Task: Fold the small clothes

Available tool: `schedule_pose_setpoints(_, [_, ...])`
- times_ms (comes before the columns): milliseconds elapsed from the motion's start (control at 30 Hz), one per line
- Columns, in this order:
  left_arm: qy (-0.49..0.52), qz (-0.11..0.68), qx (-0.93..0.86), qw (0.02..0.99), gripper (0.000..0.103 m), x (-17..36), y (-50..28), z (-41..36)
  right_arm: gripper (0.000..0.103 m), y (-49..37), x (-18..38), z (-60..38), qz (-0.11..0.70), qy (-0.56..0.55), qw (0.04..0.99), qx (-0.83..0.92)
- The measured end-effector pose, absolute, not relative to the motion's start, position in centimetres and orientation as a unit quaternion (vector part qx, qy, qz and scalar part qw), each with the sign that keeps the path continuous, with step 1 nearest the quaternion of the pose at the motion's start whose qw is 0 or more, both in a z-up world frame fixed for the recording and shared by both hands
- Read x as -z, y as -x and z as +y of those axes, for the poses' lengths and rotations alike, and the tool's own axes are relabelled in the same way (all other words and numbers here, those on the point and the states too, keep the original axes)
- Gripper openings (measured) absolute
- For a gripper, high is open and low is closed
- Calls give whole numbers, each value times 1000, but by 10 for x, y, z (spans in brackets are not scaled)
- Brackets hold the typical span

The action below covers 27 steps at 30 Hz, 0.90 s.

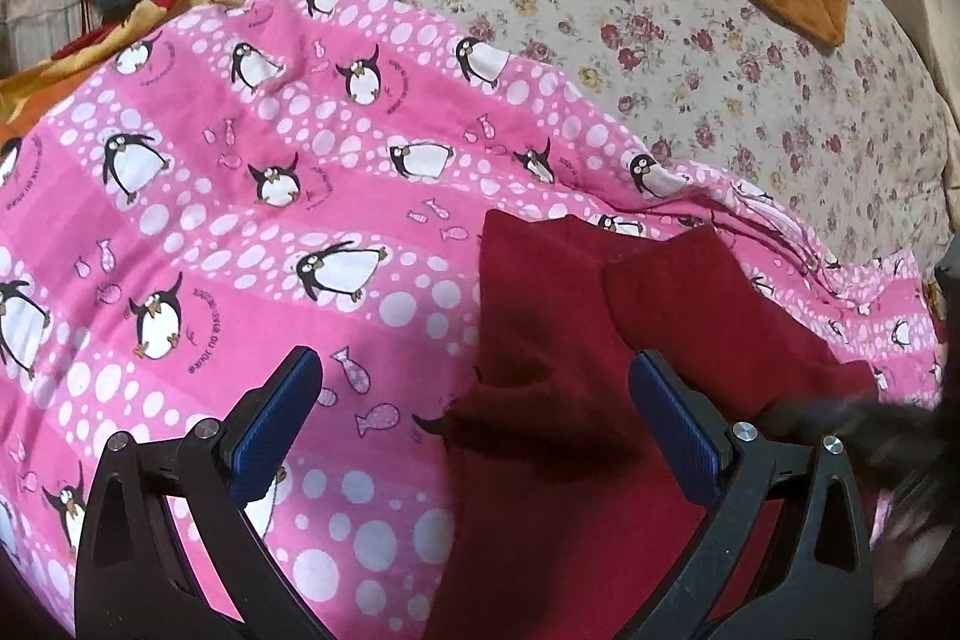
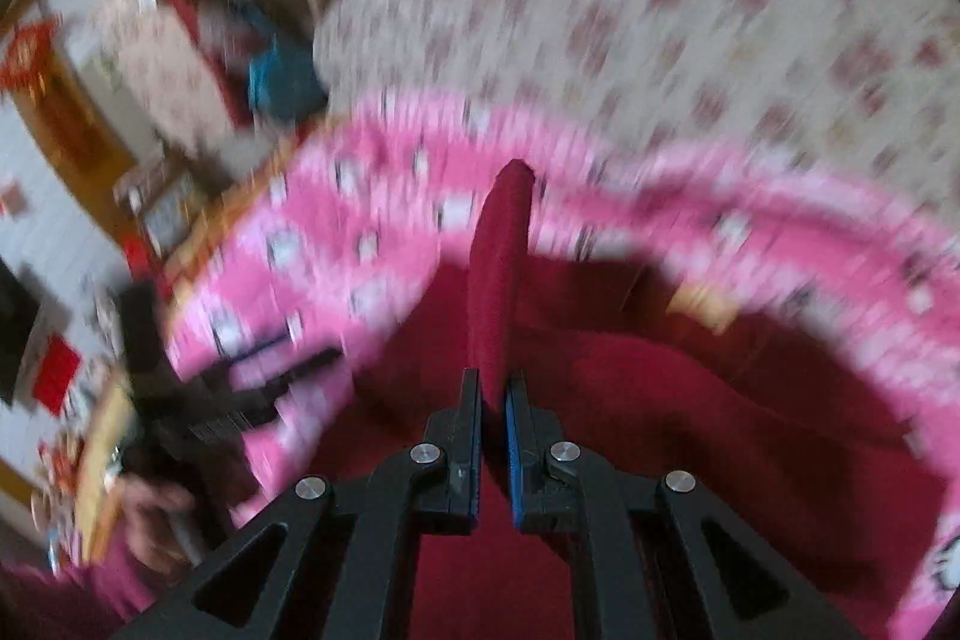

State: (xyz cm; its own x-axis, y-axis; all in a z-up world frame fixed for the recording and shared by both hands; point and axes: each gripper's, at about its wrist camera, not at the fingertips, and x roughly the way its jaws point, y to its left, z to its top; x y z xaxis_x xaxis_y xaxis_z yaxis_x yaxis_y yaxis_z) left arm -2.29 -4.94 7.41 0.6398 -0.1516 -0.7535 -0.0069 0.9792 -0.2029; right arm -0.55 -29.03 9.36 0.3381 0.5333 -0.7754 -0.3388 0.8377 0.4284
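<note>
My left hand-held gripper (image 1: 474, 400) hovers spread wide over the maroon garment (image 1: 564, 340) on the penguin blanket (image 1: 240, 196); my right hand-held gripper (image 2: 493, 436) pinches a raised fold of it.

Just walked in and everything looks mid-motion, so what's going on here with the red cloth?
A person holding a gripper in each hand is folding a dark red garment on a pink penguin-print blanket. The right gripper is shut on a raised fold of the garment, and that view is blurred by motion. The left gripper is open, hovering over the garment's left edge, gripping nothing. The fold is not finished.
</note>
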Motion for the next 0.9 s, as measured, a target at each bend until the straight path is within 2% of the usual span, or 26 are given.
schedule_pose_setpoints(167, [85,421,44,902,102,-74,24,-56,6,20,-55,-264,540,-39,797,-266])
schedule_pose_setpoints(267, [79,422,50,902,102,-72,24,-60,13,21,-57,-272,540,-58,796,-267])
schedule_pose_setpoints(333, [78,422,53,902,102,-72,24,-62,40,27,-63,-282,539,-76,794,-270])
schedule_pose_setpoints(367, [82,421,58,901,102,-72,24,-62,44,32,-67,-289,535,-86,794,-274])
schedule_pose_setpoints(600, [90,415,74,902,102,-75,25,-66,44,80,-81,-338,560,-113,768,-290])
schedule_pose_setpoints(833, [97,429,106,892,101,-68,22,-83,44,162,-86,-411,583,-80,775,-230])
schedule_pose_setpoints(867, [99,435,112,888,93,-66,20,-87,44,169,-89,-423,577,-86,783,-215])
schedule_pose_setpoints(900, [102,448,119,880,79,-63,17,-92,44,172,-92,-433,572,-95,790,-201])
